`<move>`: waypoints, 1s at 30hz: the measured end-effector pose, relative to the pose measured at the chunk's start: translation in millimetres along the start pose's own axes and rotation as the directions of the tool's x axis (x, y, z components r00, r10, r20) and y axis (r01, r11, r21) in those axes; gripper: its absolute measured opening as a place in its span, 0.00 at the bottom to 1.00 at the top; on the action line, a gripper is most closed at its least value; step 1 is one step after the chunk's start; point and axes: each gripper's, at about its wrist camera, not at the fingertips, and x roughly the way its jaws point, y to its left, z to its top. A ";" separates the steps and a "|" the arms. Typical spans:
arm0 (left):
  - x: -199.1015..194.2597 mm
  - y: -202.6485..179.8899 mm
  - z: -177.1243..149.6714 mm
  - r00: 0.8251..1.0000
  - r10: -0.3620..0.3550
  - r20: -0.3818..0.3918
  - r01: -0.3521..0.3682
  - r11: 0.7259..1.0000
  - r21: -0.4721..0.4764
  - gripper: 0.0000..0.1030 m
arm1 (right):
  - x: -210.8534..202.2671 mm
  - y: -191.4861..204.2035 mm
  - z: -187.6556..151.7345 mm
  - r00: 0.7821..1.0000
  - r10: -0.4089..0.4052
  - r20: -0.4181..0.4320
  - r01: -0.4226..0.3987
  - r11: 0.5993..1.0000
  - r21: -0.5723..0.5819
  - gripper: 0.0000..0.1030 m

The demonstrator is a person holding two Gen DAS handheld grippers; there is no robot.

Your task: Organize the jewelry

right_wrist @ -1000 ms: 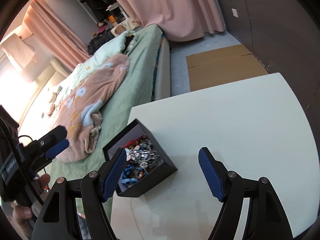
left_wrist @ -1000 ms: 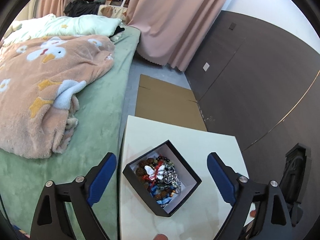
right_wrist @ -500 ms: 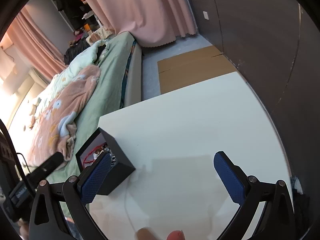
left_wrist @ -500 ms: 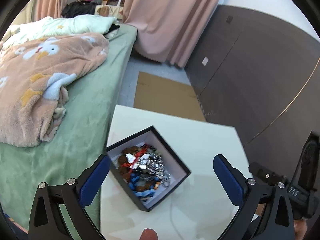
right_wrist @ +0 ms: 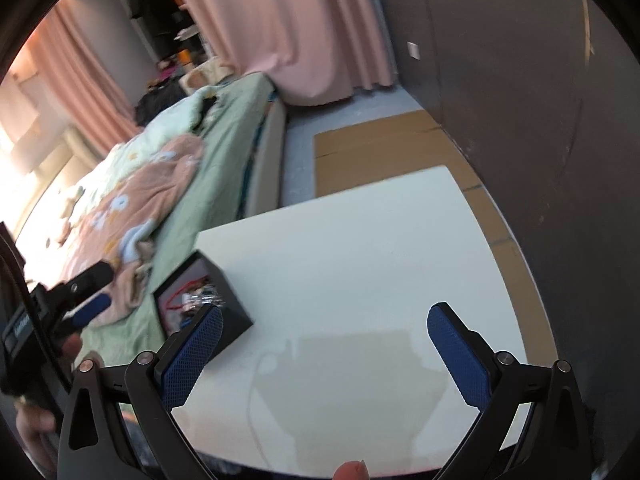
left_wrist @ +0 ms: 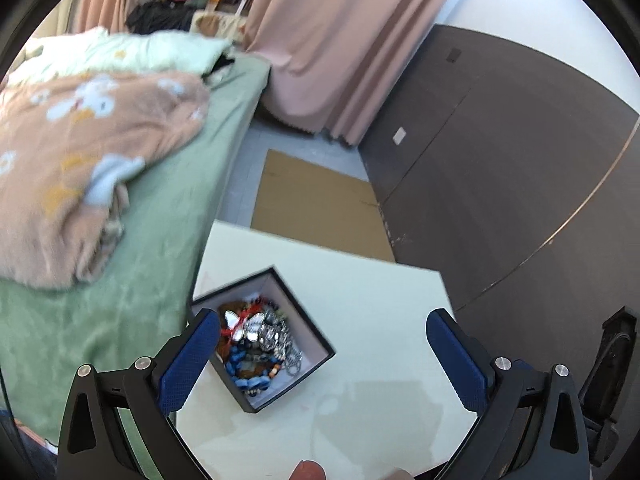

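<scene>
A black open box [left_wrist: 316, 342] with a pale lining sits near the left edge of the white table [left_wrist: 372, 300]. It holds a heap of jewelry [left_wrist: 258, 338]: silver pieces, blue and brown beads, a red string. My left gripper [left_wrist: 320, 356] is open and empty, above the table, its left finger [left_wrist: 188, 356] over the box's near corner. In the right wrist view the box [right_wrist: 228, 300] lies at the left, partly behind the left finger [right_wrist: 192, 356]. My right gripper [right_wrist: 326, 356] is open and empty over bare tabletop. The left gripper [right_wrist: 86, 300] shows at far left.
A green bed [left_wrist: 168, 220] with a peach blanket [left_wrist: 80, 160] lies just left of the table. Flat cardboard [left_wrist: 316, 204] lies on the floor beyond the table. A dark wall panel [left_wrist: 500, 184] runs along the right. Pink curtains [left_wrist: 340, 40] hang at the back.
Both views shifted. The left gripper moved right relative to the box, so the box now lies by its left finger. The right gripper swung and rose slightly; the box stays at its left.
</scene>
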 end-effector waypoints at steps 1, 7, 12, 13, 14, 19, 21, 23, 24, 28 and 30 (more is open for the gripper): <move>-7.8 -3.8 2.7 1.000 0.002 0.011 -0.003 1.000 0.016 1.00 | -8.3 3.3 3.5 1.000 -0.012 0.016 0.012 1.000 -0.013 1.00; -38.1 -9.5 3.2 0.997 0.054 0.056 -0.058 0.995 0.084 1.00 | -47.9 17.0 9.1 0.995 -0.031 0.093 0.037 0.998 -0.058 1.00; -47.4 -7.4 -5.5 0.996 0.078 0.051 -0.084 0.990 0.117 1.00 | -62.4 20.9 9.7 0.994 -0.038 0.106 0.044 0.998 -0.052 1.00; -49.4 -8.9 -8.2 0.995 0.085 0.053 -0.091 0.987 0.132 1.00 | -66.6 21.6 9.1 0.993 -0.042 0.111 0.047 0.998 -0.051 1.00; -51.5 -10.5 -10.9 0.994 0.090 0.056 -0.097 0.985 0.145 1.00 | -69.1 22.3 8.6 0.992 -0.043 0.115 0.049 0.998 -0.050 1.00; -61.2 -18.8 -26.9 0.994 0.080 0.078 -0.094 0.975 0.202 1.00 | -86.1 25.0 -4.8 0.988 -0.030 0.149 0.039 0.998 -0.056 1.00; -64.2 -21.8 -32.0 0.993 0.067 0.094 -0.086 0.972 0.217 1.00 | -89.4 23.3 -9.2 0.987 -0.024 0.162 0.033 0.998 -0.050 1.00; -67.3 -22.4 -35.6 0.992 0.061 0.111 -0.085 0.973 0.217 1.00 | -90.5 21.8 -14.0 0.986 -0.021 0.168 0.028 0.999 -0.040 1.00; -69.2 -20.9 -37.8 0.989 0.060 0.132 -0.087 0.973 0.213 1.00 | -90.5 21.6 -16.5 0.985 -0.023 0.170 0.029 0.999 -0.035 1.00; -70.7 -21.8 -45.9 0.980 0.072 0.187 -0.117 0.963 0.242 1.00 | -86.7 16.1 -30.9 0.984 -0.033 0.176 0.037 0.999 -0.017 1.00; -68.1 -20.3 -52.9 0.976 0.078 0.204 -0.129 0.959 0.254 1.00 | -85.3 13.4 -34.7 0.982 -0.043 0.182 0.045 0.999 -0.007 1.00</move>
